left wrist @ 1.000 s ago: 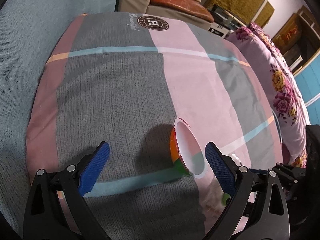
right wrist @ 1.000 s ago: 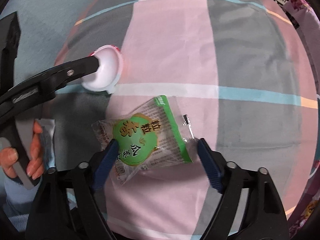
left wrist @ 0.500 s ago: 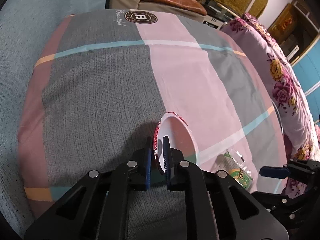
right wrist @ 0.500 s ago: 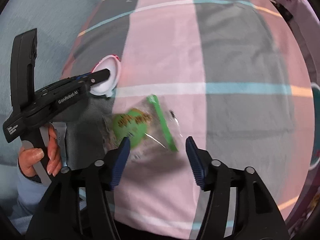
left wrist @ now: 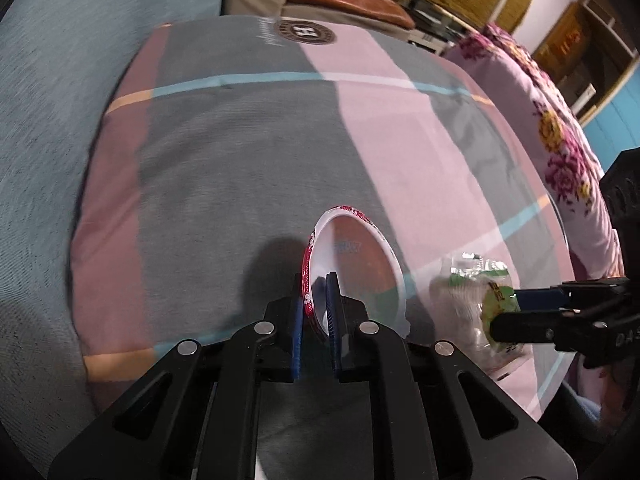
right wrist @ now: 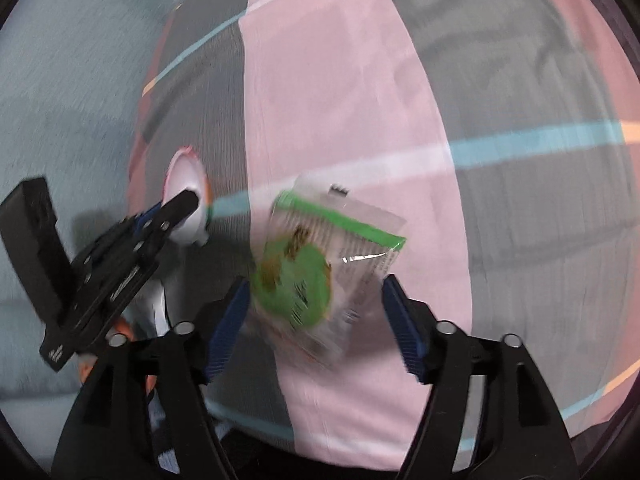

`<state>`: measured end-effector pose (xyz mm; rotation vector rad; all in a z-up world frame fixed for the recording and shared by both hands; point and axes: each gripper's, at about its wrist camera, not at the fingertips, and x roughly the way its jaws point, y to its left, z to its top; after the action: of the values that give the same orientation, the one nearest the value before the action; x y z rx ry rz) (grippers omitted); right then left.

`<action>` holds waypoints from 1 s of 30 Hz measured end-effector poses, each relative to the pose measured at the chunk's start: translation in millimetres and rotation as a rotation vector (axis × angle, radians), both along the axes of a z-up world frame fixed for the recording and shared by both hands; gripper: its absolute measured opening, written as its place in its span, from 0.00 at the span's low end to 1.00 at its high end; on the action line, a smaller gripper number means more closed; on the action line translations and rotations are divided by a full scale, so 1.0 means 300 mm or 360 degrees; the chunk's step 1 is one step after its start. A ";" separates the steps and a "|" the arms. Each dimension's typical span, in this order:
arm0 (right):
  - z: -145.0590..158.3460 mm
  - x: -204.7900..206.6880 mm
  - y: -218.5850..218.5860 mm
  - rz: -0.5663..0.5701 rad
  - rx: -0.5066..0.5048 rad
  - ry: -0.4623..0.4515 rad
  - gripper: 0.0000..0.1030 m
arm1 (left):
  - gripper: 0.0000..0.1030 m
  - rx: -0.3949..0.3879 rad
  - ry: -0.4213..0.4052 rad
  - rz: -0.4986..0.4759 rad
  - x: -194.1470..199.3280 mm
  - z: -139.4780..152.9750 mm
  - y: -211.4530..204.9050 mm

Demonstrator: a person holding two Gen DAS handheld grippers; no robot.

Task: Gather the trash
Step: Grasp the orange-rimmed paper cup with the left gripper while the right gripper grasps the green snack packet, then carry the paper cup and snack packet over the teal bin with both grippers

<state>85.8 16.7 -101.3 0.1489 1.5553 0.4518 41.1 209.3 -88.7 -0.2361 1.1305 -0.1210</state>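
Round emblem with a bold "H" — on the striped cloth (left wrist: 248, 152), wrapper (right wrist: 320, 264) print blurred, unreadable

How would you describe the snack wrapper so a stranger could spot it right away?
Start at the plaid pink and grey cloth. Toward its near edge, right of the white cup, is the crinkly clear wrapper. Only it bears a green circle and green stripe.

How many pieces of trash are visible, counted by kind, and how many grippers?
Plastic cup: 1
Green snack wrapper: 1
Grippers: 2, the left gripper and the right gripper
Total: 4
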 end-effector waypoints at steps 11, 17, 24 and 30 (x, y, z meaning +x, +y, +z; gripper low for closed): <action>0.008 -0.020 0.061 0.0192 -0.0152 -0.0179 0.47 | 0.11 -0.0050 -0.0006 0.0015 0.021 -0.003 -0.003; 0.074 -0.004 -0.041 0.0097 -0.0163 -0.0305 0.46 | 0.11 -0.0060 -0.0034 0.0046 0.027 0.017 -0.046; 0.158 0.025 -0.240 -0.0036 -0.0163 -0.0436 0.46 | 0.11 0.0012 -0.0080 -0.0026 0.066 0.085 -0.168; 0.165 0.063 -0.332 -0.0133 -0.0117 -0.0475 0.46 | 0.09 0.0065 -0.0055 -0.0070 0.107 0.097 -0.276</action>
<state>104.7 -83.0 -51.7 0.0846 1.2656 0.3334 73.2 126.6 -59.7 -0.1721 1.1027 -0.1401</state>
